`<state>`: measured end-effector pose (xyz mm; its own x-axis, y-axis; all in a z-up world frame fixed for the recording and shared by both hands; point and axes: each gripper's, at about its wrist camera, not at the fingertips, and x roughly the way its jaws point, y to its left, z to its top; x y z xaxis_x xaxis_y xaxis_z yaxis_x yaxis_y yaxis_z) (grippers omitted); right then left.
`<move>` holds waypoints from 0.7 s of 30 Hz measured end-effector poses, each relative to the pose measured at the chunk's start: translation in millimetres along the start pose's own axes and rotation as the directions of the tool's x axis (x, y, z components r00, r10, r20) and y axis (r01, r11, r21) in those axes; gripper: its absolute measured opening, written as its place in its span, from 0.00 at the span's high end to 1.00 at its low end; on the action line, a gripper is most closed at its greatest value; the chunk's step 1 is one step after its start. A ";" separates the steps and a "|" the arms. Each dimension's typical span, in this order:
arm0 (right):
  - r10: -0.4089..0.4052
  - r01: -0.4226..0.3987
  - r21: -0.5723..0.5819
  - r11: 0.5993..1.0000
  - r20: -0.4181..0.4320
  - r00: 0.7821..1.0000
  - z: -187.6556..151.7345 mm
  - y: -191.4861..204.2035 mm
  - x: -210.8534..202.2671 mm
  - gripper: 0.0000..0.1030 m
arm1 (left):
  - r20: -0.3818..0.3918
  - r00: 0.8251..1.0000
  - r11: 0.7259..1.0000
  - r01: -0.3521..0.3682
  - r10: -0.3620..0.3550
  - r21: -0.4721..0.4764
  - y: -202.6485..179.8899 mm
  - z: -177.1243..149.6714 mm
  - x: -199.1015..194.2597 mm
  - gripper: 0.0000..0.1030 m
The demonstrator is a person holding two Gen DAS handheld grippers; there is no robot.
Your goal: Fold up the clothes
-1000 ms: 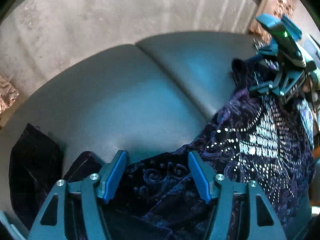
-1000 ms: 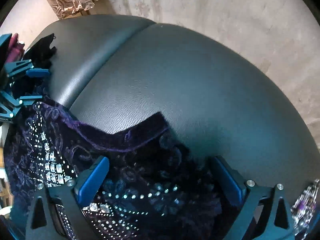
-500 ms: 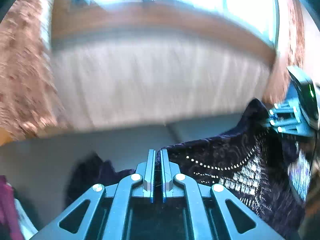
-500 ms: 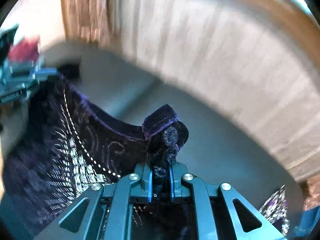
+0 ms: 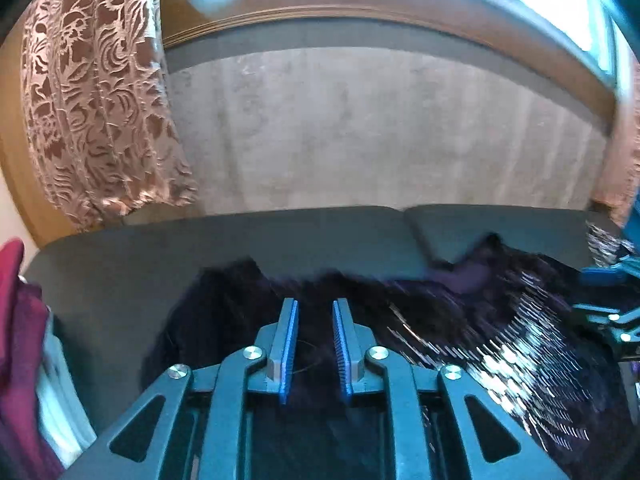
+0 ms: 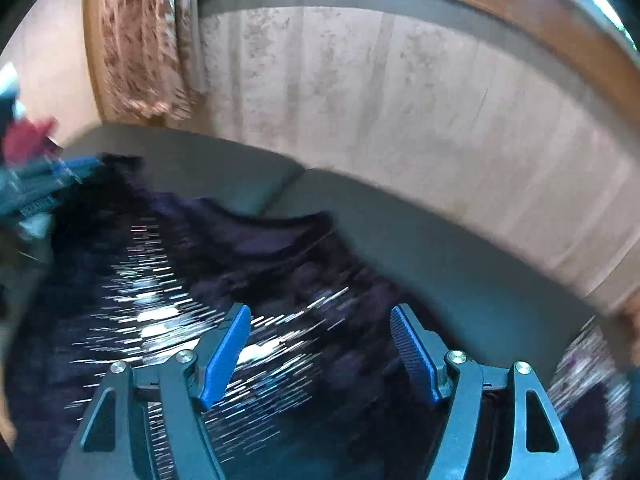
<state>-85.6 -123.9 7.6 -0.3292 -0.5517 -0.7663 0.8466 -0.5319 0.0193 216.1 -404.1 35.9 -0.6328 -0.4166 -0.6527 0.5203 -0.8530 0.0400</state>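
My left tongs (image 5: 314,346) are parting, and I see nothing pinched between their blue pads; the dark cloth lies below and beyond them, not in their bite. My right tongs (image 6: 320,354) are spreading too and already stand wide, with only the garment (image 6: 248,264) spread out beneath the gap. So both have let go, and I judge this is the release after laying a fold down.

The garment, a dark purple velvet piece with bright beadwork (image 5: 520,356), lies on the grey cushioned seat (image 5: 280,236) in front of the pale wall panel (image 5: 380,128). In the right wrist view its purple edge (image 6: 276,236) sits near the seam between the two cushions, and the beaded part runs toward the left tongs. The blur is heavy, so I cannot be sure how neatly the top edge has landed.

I keep both tongs above the cloth and angled down at it so I can pick the next edge without dragging what is already laid. A red cloth pile (image 5: 18,344) sits at the left end of the seat, apart from this piece, likely so the two do not get mixed. A patterned curtain (image 5: 92,92) hangs behind.
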 end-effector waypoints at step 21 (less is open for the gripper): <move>-0.058 0.063 0.129 0.990 -0.045 0.997 -68.4 32.6 37.1 0.00 | -0.111 0.977 0.923 -0.211 0.184 -0.321 128.3 -20.7 -21.6 0.50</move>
<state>-41.6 -117.8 -64.1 -0.3583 -0.4903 -0.7945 0.7628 -0.6444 0.0537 308.4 -498.0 39.5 -0.4584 -0.5289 -0.7142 0.7980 -0.5988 -0.0688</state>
